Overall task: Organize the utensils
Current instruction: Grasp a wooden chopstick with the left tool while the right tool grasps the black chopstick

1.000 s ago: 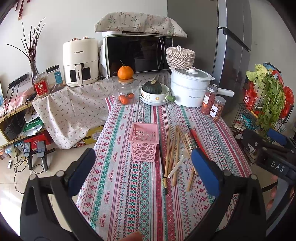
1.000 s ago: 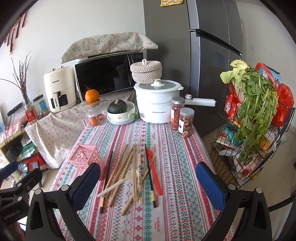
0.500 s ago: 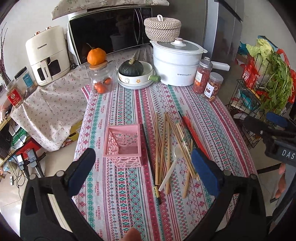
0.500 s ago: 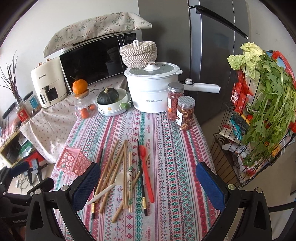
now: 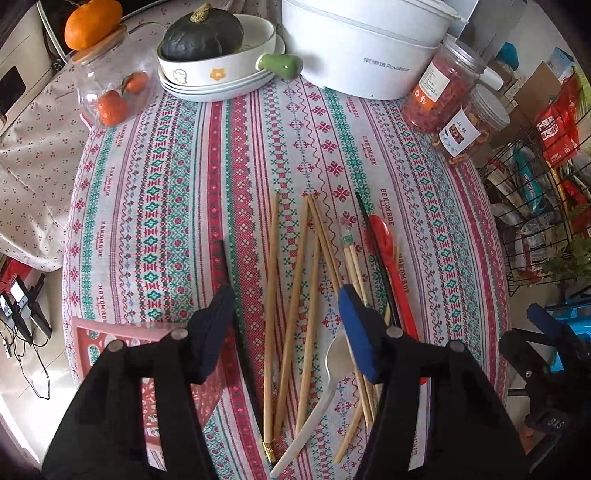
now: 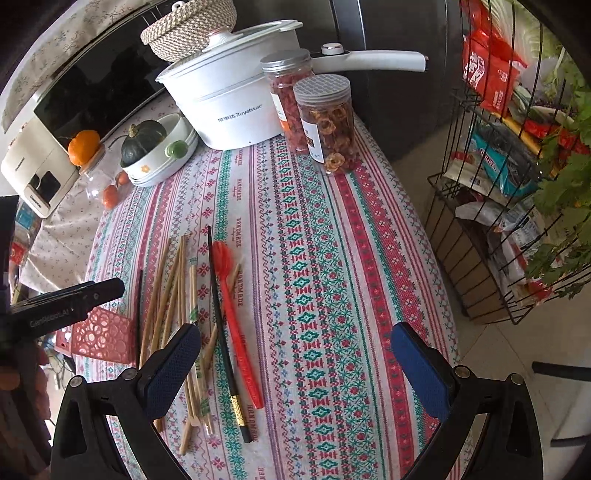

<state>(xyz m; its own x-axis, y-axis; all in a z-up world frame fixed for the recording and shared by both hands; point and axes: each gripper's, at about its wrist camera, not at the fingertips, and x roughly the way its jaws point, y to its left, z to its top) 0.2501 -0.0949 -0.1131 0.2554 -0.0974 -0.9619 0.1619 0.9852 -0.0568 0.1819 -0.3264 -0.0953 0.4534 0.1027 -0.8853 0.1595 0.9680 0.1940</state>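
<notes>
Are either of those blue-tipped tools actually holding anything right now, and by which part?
No, nothing is held. The left tool is closing its jaws above the wooden chopsticks without gripping any. The right tool is wide open over the tablecloth.

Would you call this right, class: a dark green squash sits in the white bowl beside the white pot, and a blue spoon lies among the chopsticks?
One detail is wrong. The spoon lying among the chopsticks is red, not blue, as the left wrist view shows. The squash does sit in the white bowl beside the white pot.
</notes>
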